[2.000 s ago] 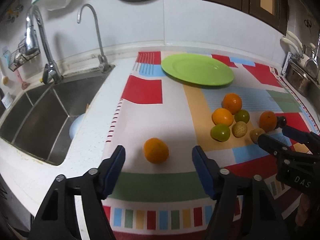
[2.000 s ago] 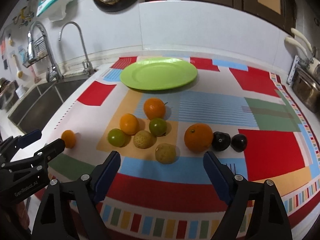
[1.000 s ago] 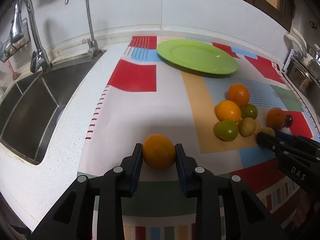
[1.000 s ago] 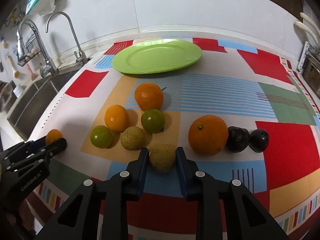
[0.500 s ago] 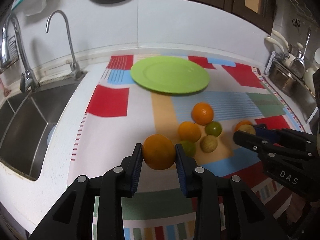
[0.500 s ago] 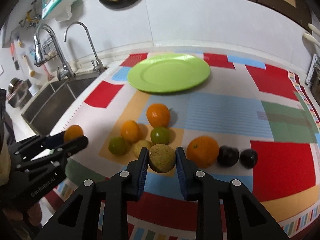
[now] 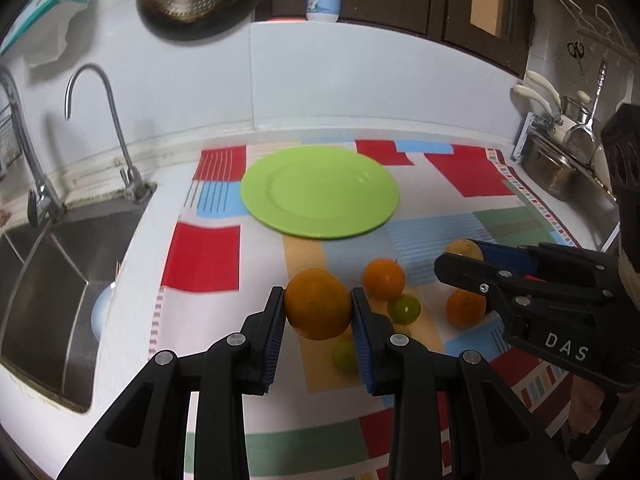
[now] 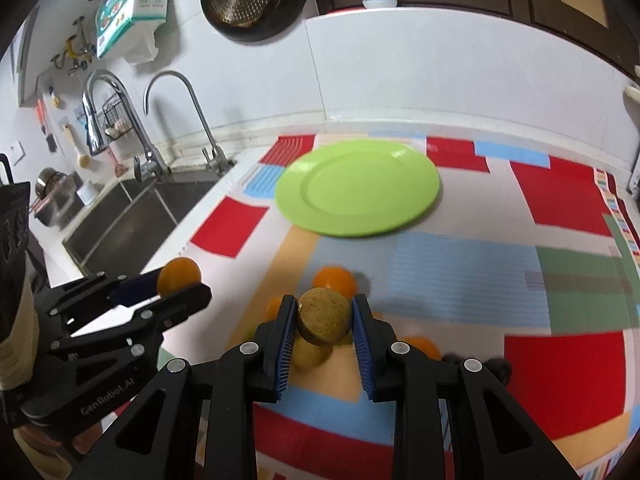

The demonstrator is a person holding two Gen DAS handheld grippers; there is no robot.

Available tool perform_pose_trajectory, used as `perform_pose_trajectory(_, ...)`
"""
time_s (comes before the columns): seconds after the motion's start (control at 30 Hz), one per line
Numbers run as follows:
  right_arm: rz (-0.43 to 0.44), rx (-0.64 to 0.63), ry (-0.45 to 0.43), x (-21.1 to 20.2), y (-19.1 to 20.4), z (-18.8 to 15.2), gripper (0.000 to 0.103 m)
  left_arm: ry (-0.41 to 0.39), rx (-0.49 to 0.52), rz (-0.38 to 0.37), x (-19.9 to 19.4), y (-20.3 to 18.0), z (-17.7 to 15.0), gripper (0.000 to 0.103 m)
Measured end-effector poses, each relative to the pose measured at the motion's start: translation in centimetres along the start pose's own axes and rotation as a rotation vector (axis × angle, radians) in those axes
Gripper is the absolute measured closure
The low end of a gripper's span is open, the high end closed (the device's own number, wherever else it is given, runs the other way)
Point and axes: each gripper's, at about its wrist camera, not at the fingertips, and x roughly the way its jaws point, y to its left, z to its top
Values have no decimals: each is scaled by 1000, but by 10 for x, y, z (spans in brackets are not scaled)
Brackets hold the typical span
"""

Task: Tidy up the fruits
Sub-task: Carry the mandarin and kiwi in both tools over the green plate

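Note:
My left gripper [image 7: 318,306] is shut on an orange [image 7: 318,304] and holds it in the air above the mat, short of the green plate [image 7: 320,190]. My right gripper [image 8: 324,316] is shut on a brownish-yellow round fruit [image 8: 325,316], also lifted, with the plate [image 8: 358,186] farther ahead. Each gripper shows in the other's view: the right one [image 7: 460,258] at right, the left one [image 8: 180,276] at left. Several oranges and green fruits [image 7: 383,278] lie on the mat below.
A colourful patchwork mat [image 7: 472,176] covers the counter. A steel sink [image 7: 48,264] with two taps [image 7: 116,128] lies to the left. Pots and utensils [image 7: 560,152] stand at the far right. Two dark fruits [image 8: 496,366] lie low right on the mat.
Both grippers closed on their fruits about a second ago and have since lifted them off the mat and moved them forward toward the green plate.

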Motion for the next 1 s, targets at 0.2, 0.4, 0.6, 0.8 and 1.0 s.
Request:
perform_pose_trajectory(0.2,34,-8,-11,4,-2,26,74,-13,37,-5,6,0,22,71)
perform_pose_trajectory(0.4,29,-32,-21,14,-6,51,74,-15,63,-13,22,2,43,71)
perform_pose_trajectory(0.6,45,-38,19,35,-16,74,74,0,87,-30,46,5,63,71)
perform_pose_trajectory(0.8,57,-55,75,66,-28,91,74,25,104,-36,75,10,79,71)
perform_pose_trajectory(1.0,62,-73,125,95,-38,100,74,61,104,-48,105,15,90,71)
